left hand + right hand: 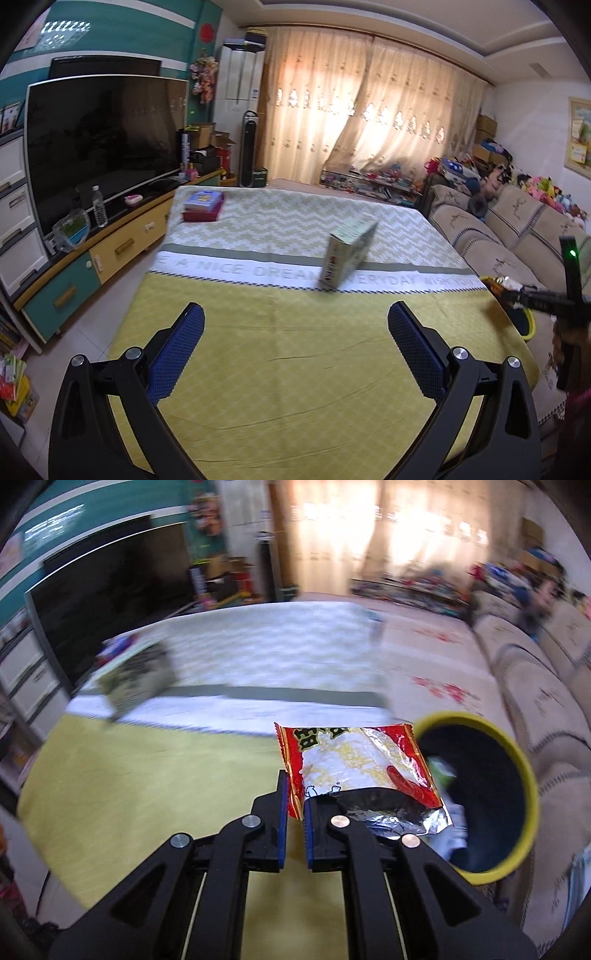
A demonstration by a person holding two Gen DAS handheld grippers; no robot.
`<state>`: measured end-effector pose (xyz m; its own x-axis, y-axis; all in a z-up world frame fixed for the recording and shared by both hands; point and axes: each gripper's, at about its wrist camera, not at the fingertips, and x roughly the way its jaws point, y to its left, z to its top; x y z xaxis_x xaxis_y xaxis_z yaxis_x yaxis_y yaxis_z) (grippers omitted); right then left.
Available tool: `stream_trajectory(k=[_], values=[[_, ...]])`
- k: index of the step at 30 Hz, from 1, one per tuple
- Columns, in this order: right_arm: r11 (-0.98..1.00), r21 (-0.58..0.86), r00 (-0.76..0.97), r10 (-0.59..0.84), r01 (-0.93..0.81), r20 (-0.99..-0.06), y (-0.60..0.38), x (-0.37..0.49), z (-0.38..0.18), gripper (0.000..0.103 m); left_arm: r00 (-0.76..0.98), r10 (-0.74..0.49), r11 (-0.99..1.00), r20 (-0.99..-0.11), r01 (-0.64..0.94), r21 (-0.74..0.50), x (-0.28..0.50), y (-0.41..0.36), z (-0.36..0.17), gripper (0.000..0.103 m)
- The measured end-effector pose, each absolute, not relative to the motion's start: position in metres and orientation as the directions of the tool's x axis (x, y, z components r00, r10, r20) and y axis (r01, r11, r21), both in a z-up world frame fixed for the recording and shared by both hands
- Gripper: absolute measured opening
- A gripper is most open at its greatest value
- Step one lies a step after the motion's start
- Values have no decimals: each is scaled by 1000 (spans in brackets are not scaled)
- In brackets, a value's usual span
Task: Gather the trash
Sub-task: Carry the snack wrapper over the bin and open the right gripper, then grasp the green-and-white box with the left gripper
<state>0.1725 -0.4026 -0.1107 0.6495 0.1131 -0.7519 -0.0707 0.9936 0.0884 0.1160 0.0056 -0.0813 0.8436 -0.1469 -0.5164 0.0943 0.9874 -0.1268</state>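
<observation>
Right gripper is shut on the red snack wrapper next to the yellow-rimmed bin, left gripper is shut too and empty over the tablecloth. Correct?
Not quite: the left gripper is open, its blue pads wide apart with nothing between them, as the left wrist view shows. The rest holds: the right gripper is shut on the red snack wrapper next to the yellow-rimmed bin, and the left is over the tablecloth.

Your right gripper (294, 794) is matt black plastic with blue textured pads and shiny metal pins. The wrapper (354, 768) it pinches is glossy, crinkled foil, silver inside. The counter (295, 350) wears soft matt cloth. The box (349, 251) looks like smooth printed cardboard.
</observation>
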Motion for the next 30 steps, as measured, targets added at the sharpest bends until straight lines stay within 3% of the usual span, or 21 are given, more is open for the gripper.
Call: stream_trajectory(k=[8,11,13,15,25,30], values=[[992,55,605,-25,113,-795,-482,201,-136,12,831,-167,986,-530,130,-105,126,-21,-78,98],[988,35,540,-51,148,-840,-503,216,-153,26,826,-170,985,-537,138,-100,130,-28,-78,98],[984,29,497,-64,177,-865,-513,222,-161,42,824,-173,985,-539,143,-98,132,-30,-79,98],[980,28,459,-67,197,-886,-523,223,-167,45,823,-176,984,-540,146,-99,133,-32,-79,98],[977,36,557,-91,212,-826,-518,189,-137,54,798,-210,978,-564,176,-114,147,-40,-87,98],[982,116,650,-9,149,-760,-489,168,-117,59,769,-233,972,-595,194,-131,175,-43,-93,98]])
